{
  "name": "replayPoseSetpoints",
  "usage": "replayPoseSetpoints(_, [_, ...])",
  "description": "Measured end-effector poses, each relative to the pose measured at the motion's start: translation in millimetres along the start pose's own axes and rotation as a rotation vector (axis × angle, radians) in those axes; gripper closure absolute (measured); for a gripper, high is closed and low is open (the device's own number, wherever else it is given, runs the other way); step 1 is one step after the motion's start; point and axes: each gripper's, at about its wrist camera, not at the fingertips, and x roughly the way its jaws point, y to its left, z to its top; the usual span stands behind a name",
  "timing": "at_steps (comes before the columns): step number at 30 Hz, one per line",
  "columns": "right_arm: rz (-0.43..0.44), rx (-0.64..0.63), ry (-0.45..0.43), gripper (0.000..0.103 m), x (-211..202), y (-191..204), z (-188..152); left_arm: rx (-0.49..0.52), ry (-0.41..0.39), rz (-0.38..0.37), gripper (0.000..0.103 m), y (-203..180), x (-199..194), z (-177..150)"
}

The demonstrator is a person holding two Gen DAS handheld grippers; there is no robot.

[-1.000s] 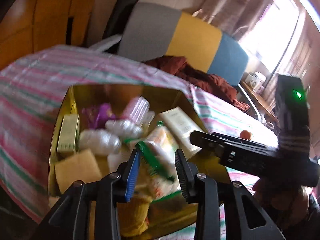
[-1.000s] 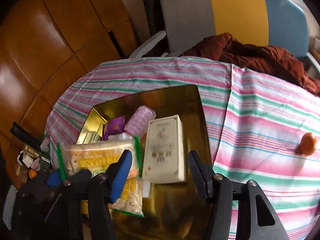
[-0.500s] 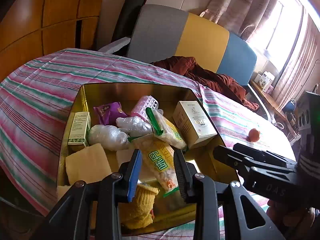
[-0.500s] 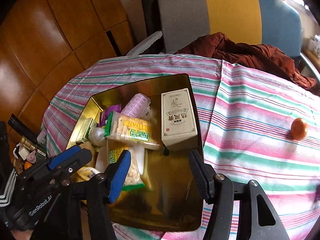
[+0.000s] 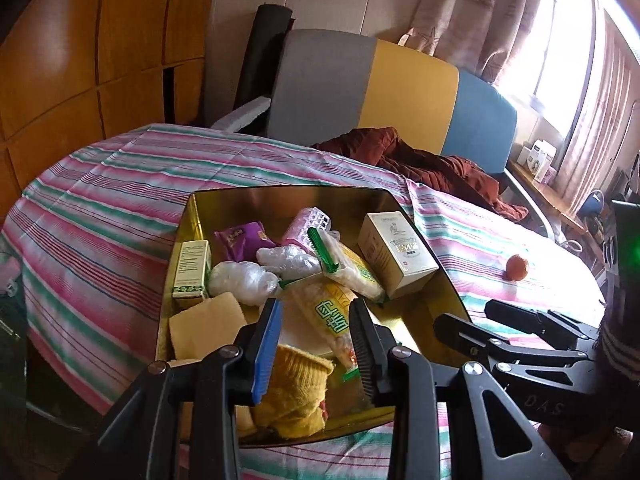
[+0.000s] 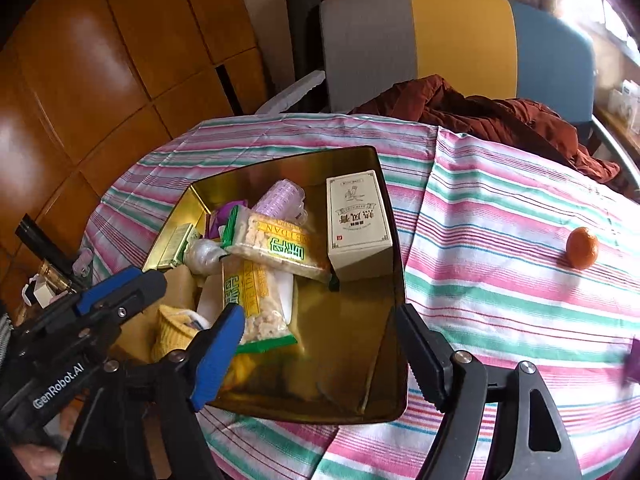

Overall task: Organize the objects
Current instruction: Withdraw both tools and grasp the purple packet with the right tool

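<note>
Orange (image 6: 582,248) beyond right hand-held gripper (image 6: 320,354)

Count, by kind:
- gold tray (image 5: 188,224): 1, on the striped tabletop (image 5: 100,200)
- snack packs with green seals: 2, upper (image 6: 276,246) across lower (image 6: 256,304)
- cartons: 2, big cream box (image 6: 358,224) and small green-trimmed box (image 5: 192,266)
- clear plastic-wrapped bundles: 2, (image 5: 242,278) and (image 5: 288,258)
- purple packet (image 5: 240,238): 1
- pink ribbed roller (image 5: 308,222): 1
- tan flat piece (image 5: 206,324): 1
- yellow knit item (image 5: 296,392): 1
- orange fruit (image 6: 582,248): 1, outside the tray
- white flat piece under the packs: partly hidden, count unclear
</note>
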Motion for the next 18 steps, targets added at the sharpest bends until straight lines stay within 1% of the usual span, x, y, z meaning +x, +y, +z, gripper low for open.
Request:
replayPoseSetpoints(3, [-0.01, -0.001, -0.005, 0.024, -3, 1, -3, 0.017, -0.008, 0.021, 0.068, -2, -3, -2])
replayPoseSetpoints(7, [-0.025, -0.006, -0.02, 0.023, -9, 1, -5, 0.048, -0.02, 0.025, 0.068, -8, -7, -5])
replayPoseSetpoints(13, [-0.039, 0.0, -0.038, 0.023, -19, -5, -8, 0.097, -0.041, 0.011, 0.068, -21, -14, -5])
replayPoseSetpoints(18, [-0.057, 0.017, -0.05, 0.022, -27, -16, -9, 0.132, -0.04, -0.004, 0.068, -33, -16, -5])
